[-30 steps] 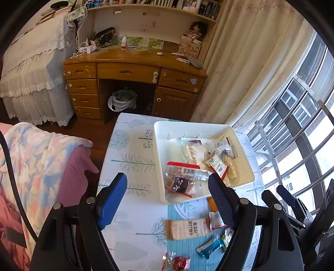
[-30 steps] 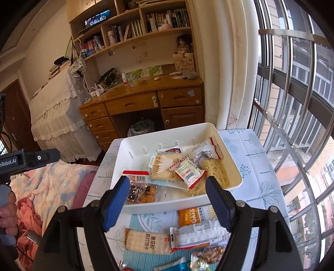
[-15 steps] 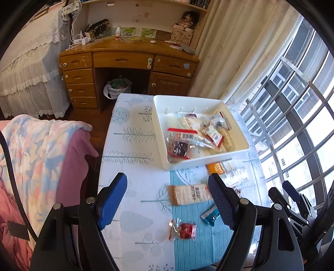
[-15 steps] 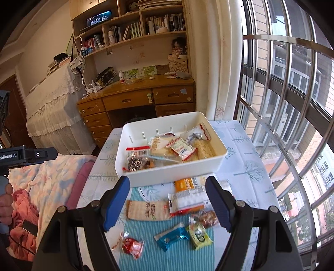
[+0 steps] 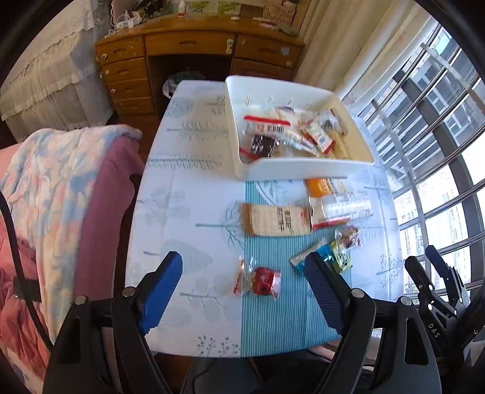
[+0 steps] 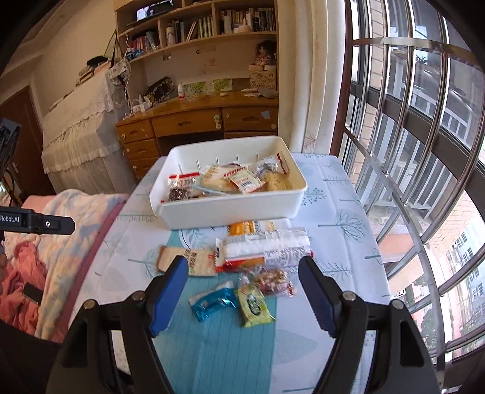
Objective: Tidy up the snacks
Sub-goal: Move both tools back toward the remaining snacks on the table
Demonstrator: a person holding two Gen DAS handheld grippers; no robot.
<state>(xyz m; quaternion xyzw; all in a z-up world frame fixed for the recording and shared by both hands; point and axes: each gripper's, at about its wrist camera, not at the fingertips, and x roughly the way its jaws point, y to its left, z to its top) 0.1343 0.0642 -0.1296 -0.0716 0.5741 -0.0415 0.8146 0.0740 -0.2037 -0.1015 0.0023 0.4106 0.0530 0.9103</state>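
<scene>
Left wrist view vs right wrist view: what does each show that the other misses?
Left wrist only: the red candy between the left gripper's opening fingers, nothing held, and the right gripper's body at the frame's right edge.

Right wrist only: the bookshelves above the desk, and a clear look at the green packet ahead of the open, empty right gripper.

Both: the white bin of snacks, the brown cracker pack, the blue packet and the wooden desk.

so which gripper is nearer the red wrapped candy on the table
Left. The left gripper frames the red candy between its open, widening jaws. The right gripper hangs over the blue packet and green packet.
</scene>
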